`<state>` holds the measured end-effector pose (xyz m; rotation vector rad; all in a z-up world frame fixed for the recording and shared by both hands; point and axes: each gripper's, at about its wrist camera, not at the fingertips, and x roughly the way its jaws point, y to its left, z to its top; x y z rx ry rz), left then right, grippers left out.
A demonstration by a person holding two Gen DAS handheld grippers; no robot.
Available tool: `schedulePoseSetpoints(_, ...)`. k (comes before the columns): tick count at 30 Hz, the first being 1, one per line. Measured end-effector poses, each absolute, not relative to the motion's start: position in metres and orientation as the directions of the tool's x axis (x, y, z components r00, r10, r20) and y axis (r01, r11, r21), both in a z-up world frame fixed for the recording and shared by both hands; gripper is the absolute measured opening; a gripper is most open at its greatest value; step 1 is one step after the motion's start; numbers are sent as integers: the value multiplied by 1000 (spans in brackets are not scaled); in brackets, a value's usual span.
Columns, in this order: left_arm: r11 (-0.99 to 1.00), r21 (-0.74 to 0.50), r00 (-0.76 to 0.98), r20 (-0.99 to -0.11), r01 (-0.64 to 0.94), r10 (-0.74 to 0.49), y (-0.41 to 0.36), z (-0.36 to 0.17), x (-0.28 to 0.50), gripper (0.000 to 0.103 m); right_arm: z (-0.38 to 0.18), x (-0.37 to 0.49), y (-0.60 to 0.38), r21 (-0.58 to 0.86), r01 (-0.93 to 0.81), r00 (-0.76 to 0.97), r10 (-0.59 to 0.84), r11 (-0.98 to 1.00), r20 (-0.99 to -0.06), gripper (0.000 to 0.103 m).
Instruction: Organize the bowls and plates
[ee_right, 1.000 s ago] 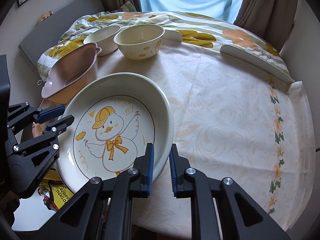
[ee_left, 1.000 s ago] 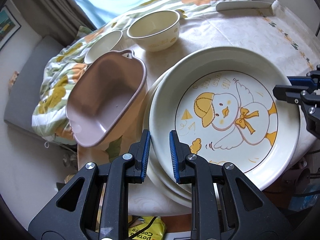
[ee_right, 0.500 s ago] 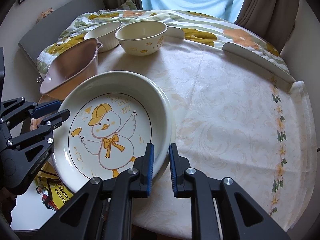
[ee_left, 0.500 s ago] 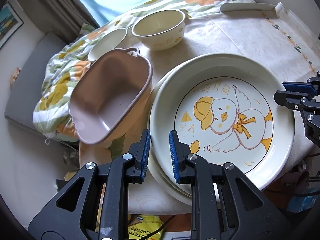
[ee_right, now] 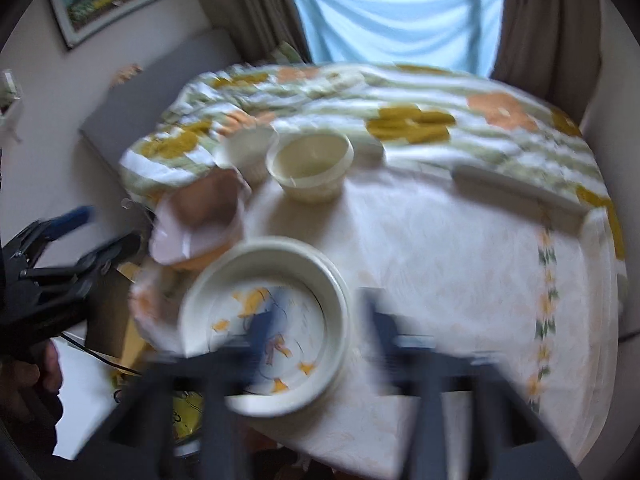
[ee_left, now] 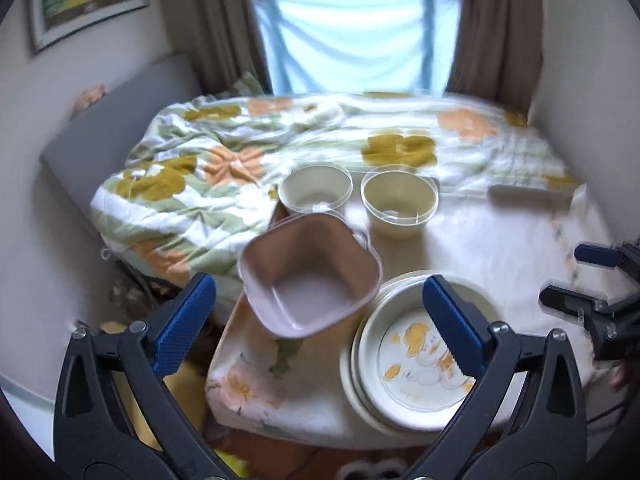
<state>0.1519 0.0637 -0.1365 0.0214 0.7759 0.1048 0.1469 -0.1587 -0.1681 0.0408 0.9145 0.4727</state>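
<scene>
A duck-print plate [ee_left: 416, 356] lies stacked on other cream plates at the table's near edge; it also shows in the right wrist view [ee_right: 272, 328]. A pink square dish [ee_left: 312, 276] sits tilted left of it. Two cream bowls [ee_left: 316, 192] [ee_left: 398, 200] stand behind. My left gripper [ee_left: 320, 320] is open and empty, raised back from the plates. My right gripper [ee_right: 316, 328] is open and blurred above the plate stack; it also shows at the right of the left wrist view [ee_left: 592, 280].
The round table [ee_right: 460, 264] has a pale cloth with a flower border. A floral blanket [ee_left: 280, 140] lies behind the bowls, over a grey bench [ee_left: 100, 140]. A long pale bar [ee_left: 528, 196] lies at the back right. A yellow bag [ee_right: 184, 416] lies below the table edge.
Both grippers have opened, let go of the duck plate and pulled up and back. The plate now rests on the stack. The right wrist view is blurred by motion.
</scene>
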Motion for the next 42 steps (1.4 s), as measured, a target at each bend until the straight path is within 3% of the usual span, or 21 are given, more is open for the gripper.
schedulePoseSetpoints(9, 944, -137, 621, -780, -299, 84, 137, -163, 164, 103, -155, 204, -113, 216, -500, 432, 458, 839, -777, 103)
schedulePoseSetpoints(15, 906, -222, 534, -845, -361, 5, 166, -221, 189, 102, -194, 252, -58, 265, -560, 287, 484, 785, -826, 103)
schedulePoseSetpoints(18, 901, -230, 487, -873, -368, -24, 171, -247, 203, 92, -219, 268, -34, 276, -562, 238, 472, 780, -849, 103)
schedulePoseSetpoints(21, 899, -229, 438, -898, -374, -47, 177, -271, 218, 81, -242, 280, -16, 279, -567, 195, 455, 775, -869, 93)
schedulePoseSetpoints(24, 896, -234, 412, -909, -376, -64, 182, -287, 229, 78, -258, 291, -3, 285, -564, 166, 445, 775, -880, 85)
schedulePoseSetpoints(26, 898, -234, 403, -913, -373, -70, 184, -294, 238, 73, -266, 298, 5, 287, -568, 150, 440, 771, -885, 73)
schedulePoseSetpoints(30, 907, -227, 377, -922, -355, -83, 188, -304, 251, 43, -274, 306, 12, 301, -569, 125, 443, 765, -888, 52)
schedulePoseSetpoints(32, 907, -236, 366, -925, -348, -101, 188, -309, 255, 24, -278, 310, 15, 312, -569, 110, 446, 761, -888, 29)
schedulePoseSetpoints(33, 906, -246, 363, -925, -345, -113, 188, -311, 256, 16, -280, 311, 16, 320, -569, 98, 448, 758, -888, 24)
schedulePoseSetpoints(35, 907, -254, 362, -924, -337, -124, 188, -312, 258, 13, -283, 312, 18, 327, -567, 83, 448, 756, -890, 13)
schedulePoseSetpoints(42, 917, -240, 369, -922, -318, -113, 189, -309, 260, 12, -283, 305, 21, 307, -584, 99, 441, 752, -892, 11)
